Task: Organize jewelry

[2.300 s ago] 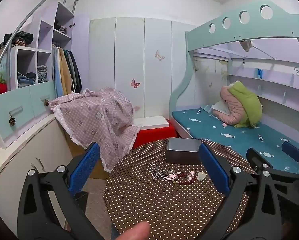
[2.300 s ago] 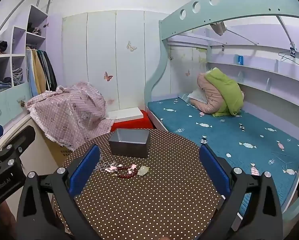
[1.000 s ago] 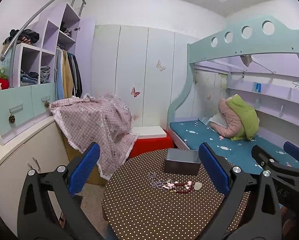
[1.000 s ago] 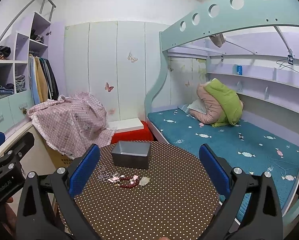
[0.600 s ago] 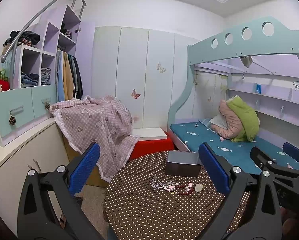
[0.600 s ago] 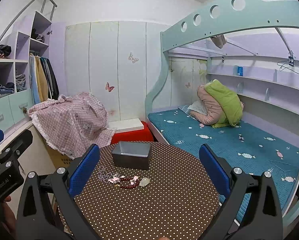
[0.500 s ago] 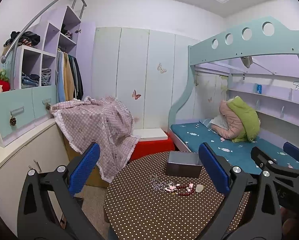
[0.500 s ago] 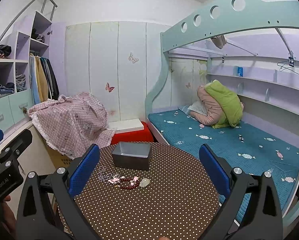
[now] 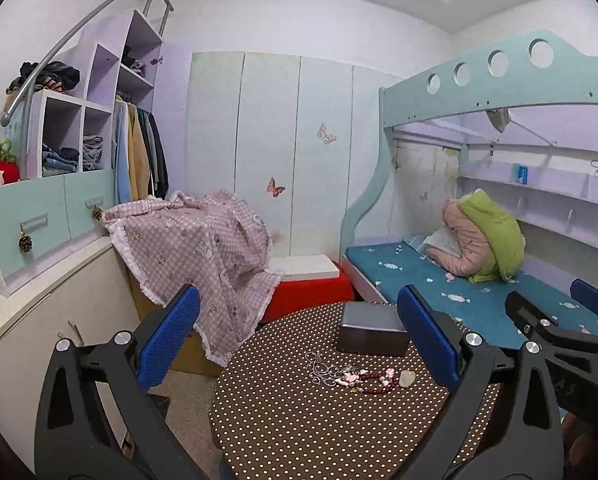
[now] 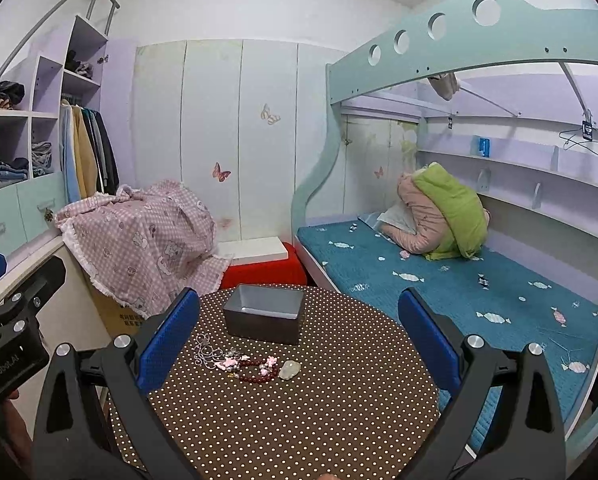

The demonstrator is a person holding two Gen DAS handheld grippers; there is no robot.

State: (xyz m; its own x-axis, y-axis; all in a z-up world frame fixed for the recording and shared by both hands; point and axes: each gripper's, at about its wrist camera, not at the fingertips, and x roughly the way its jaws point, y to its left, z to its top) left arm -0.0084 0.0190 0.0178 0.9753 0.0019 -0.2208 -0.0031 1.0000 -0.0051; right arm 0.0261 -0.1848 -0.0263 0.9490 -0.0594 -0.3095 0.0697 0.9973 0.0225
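Observation:
A small heap of jewelry lies on the round brown dotted table (image 10: pixel 319 408): a silver chain (image 10: pixel 207 350), pink charms (image 10: pixel 228 362), a dark red bead bracelet (image 10: pixel 259 374) and a pale stone pendant (image 10: pixel 290 369). An open grey box (image 10: pixel 264 313) stands just behind the heap. The same heap (image 9: pixel 355 378) and box (image 9: pixel 373 334) show in the left wrist view. My left gripper (image 9: pixel 299 344) is open and empty, held above the table's near side. My right gripper (image 10: pixel 299 340) is open and empty, also well short of the jewelry.
A pink checked cloth (image 10: pixel 139 248) covers something left of the table, above a cardboard box (image 10: pixel 117 312). A red stool with a white top (image 10: pixel 259 264) stands behind the table. A bunk bed with a blue mattress (image 10: pixel 459 292) runs along the right. Cabinets (image 9: pixel 39 320) line the left.
Both grippers have tilted up a little and drifted; the table and jewelry sit slightly lower and farther in view. The left view has shifted leftwards. Both stay open and empty.

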